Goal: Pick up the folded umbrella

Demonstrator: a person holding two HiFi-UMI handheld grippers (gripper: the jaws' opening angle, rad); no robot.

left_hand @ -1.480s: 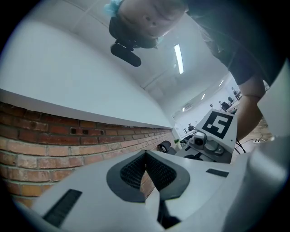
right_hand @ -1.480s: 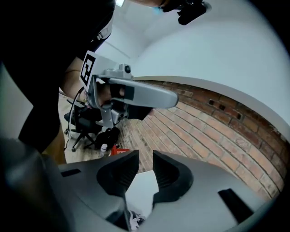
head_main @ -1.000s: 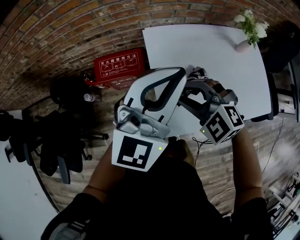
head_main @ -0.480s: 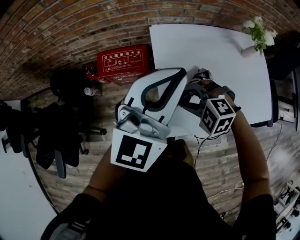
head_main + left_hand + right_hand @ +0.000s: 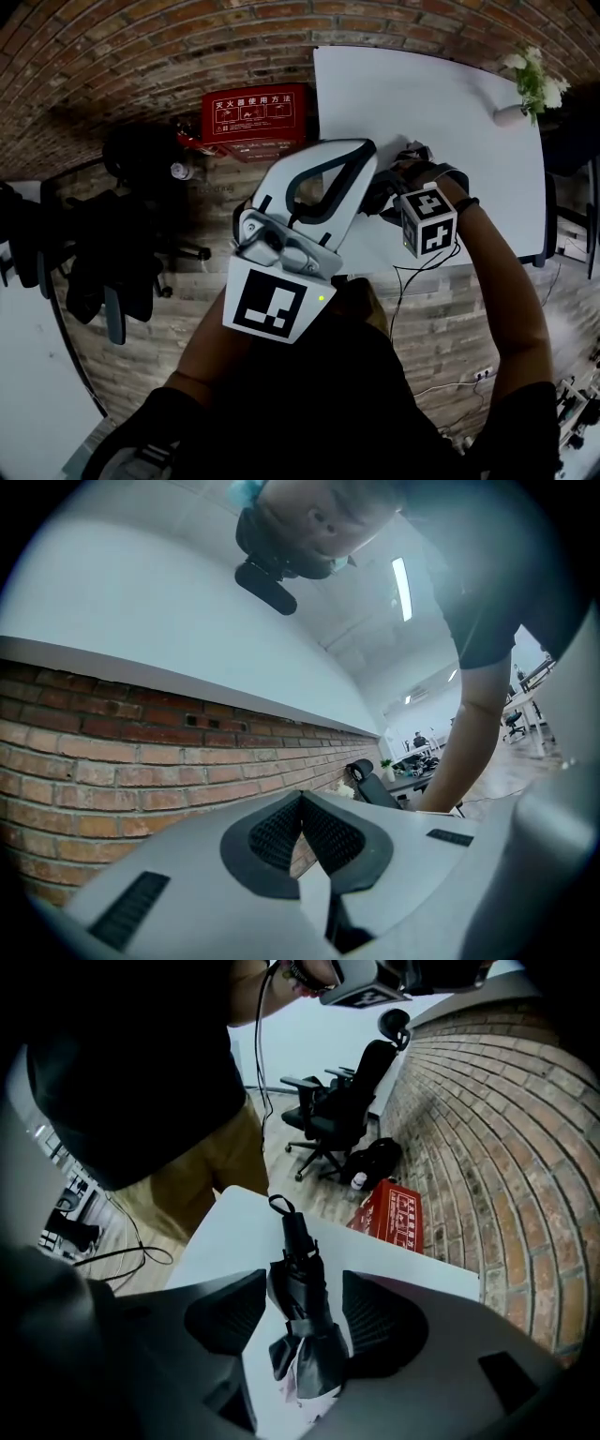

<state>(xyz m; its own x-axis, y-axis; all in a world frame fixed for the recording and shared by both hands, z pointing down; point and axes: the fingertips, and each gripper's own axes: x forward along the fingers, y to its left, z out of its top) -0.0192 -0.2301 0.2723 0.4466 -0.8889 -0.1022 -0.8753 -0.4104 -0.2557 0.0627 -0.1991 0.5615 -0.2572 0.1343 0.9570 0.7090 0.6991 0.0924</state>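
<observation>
- Right gripper [image 5: 305, 1309]: points steeply down over the white tabletop [image 5: 230, 1232]. Jaws stand wide apart and have just been opening.
- Folded umbrella [image 5: 298, 1279]: black, lying flat on the tabletop, seen in the right gripper view running lengthwise through the gap between the two jaws. Neither pad presses on it; nothing is gripped.
- Umbrella detail: the strap loop is at the far end, and the closure band is wrapped round the bunched fabric at the near end. The far end lies near the tabletop's edge.
- Left gripper [image 5: 302, 822]: jaws closed, ribbed pads meeting at their tips, nothing between them. It points roughly level along a brick wall [image 5: 141, 752].
- Head view: the left gripper is held high and fills the centre of the frame, marker cube [image 5: 274, 307] toward the camera. The right gripper's marker cube [image 5: 428, 221] sits lower, over the near part of the tabletop.
- Surroundings: red box [image 5: 251, 114] on the floor against the brick wall, just beside the tabletop's corner. Black office chair [image 5: 342, 1115] on the floor beyond the tabletop.
- Vase with flowers [image 5: 527, 92] at the far corner of the tabletop, well apart from the umbrella.
</observation>
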